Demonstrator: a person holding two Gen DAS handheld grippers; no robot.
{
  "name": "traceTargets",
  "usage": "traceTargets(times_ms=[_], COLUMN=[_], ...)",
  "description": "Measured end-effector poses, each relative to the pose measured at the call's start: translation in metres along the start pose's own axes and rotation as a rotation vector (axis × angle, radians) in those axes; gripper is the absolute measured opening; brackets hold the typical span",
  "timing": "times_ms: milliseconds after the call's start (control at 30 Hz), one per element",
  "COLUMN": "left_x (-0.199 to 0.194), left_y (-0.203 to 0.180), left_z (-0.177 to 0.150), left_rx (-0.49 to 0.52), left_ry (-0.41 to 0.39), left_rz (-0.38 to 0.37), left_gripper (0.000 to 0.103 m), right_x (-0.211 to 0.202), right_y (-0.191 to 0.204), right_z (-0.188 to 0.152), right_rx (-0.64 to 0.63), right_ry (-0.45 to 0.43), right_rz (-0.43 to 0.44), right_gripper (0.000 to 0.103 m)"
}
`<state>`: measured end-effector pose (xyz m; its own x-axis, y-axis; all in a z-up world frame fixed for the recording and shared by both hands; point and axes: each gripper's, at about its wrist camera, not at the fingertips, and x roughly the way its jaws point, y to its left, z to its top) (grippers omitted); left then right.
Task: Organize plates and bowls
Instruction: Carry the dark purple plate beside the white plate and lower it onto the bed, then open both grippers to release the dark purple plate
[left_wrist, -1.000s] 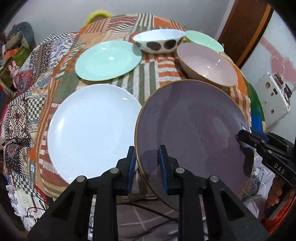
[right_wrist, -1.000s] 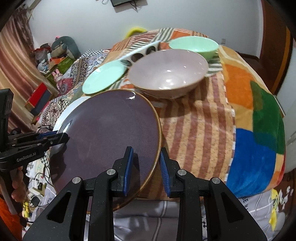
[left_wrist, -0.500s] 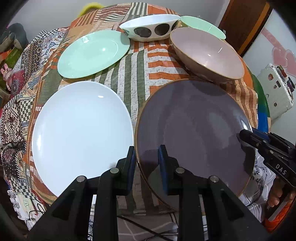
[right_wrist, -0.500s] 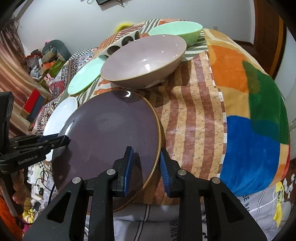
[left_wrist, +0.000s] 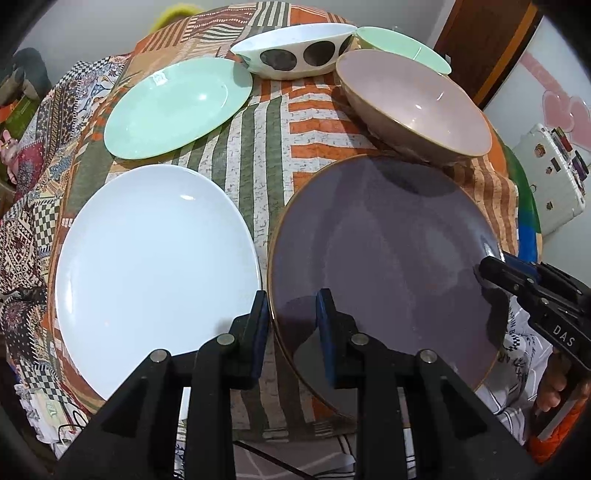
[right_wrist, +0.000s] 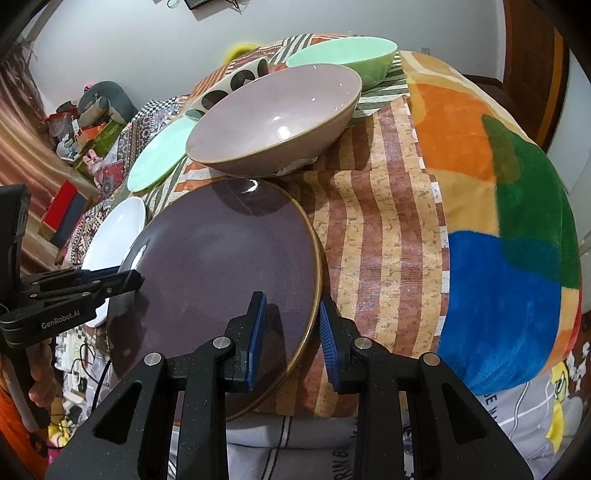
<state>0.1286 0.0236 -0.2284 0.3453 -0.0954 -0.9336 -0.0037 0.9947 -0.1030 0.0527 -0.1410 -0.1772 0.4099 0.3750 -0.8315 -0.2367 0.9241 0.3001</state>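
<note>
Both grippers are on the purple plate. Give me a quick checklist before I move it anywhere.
1. Left gripper clamped on purple plate rim: ok.
2. Right gripper clamped on the opposite rim: ok.
3. Plate clear of the pink bowl: cannot tell; the bowl sits right at its far edge.
4. Plate clear of the white plate: ok, a narrow strip of cloth shows between them.
5. Plate lifted off the tablecloth: cannot tell.

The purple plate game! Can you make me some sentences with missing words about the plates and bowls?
Both grippers pinch the rim of the ____ plate.
Beside the purple plate lies a bigger ____ plate.
The bowl nearest the purple plate is ____.
The white bowl has big dark ____ on it.

Missing words: purple; white; pink; spots
</note>
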Motion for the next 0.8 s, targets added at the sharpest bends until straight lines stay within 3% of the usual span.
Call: traceTargets(times_ms=[133,200,400,700,800], left_x=[-0.012,-0.025,-0.07,-0.117,-0.124], left_y=[-0.003,-0.005,-0.005,0.028,0.045], left_z=[-0.002,-0.003,-0.008,-0.02,-0.027], left_rx=[0.028,0.044,0.062,-0.033,-0.077], left_ry=[-0.039,-0.077,-0.229,-0.365,-0.388], left_rz=[0.02,0.019,0.046,0.054,0.066], left_gripper=[0.027,0.03,0.053,0.065,0.07], right_x=[-0.012,-0.02,-0.044,-0.064,-0.064], right_y=[0.003,0.003,0.012,0.051,0.065], right_z=[0.003,0.005,0.012,0.026,0.031], right_rx=[-0.018,-0.028,-0.056,-0.129,-0.16], right_ry=[-0.041,-0.061,-0.122,-0.211,-0.227], right_rz=[-0.042,-0.059,-0.064,-0.037,-0.029], right_gripper=[0.026,0.031,0.035,0.059,0.061])
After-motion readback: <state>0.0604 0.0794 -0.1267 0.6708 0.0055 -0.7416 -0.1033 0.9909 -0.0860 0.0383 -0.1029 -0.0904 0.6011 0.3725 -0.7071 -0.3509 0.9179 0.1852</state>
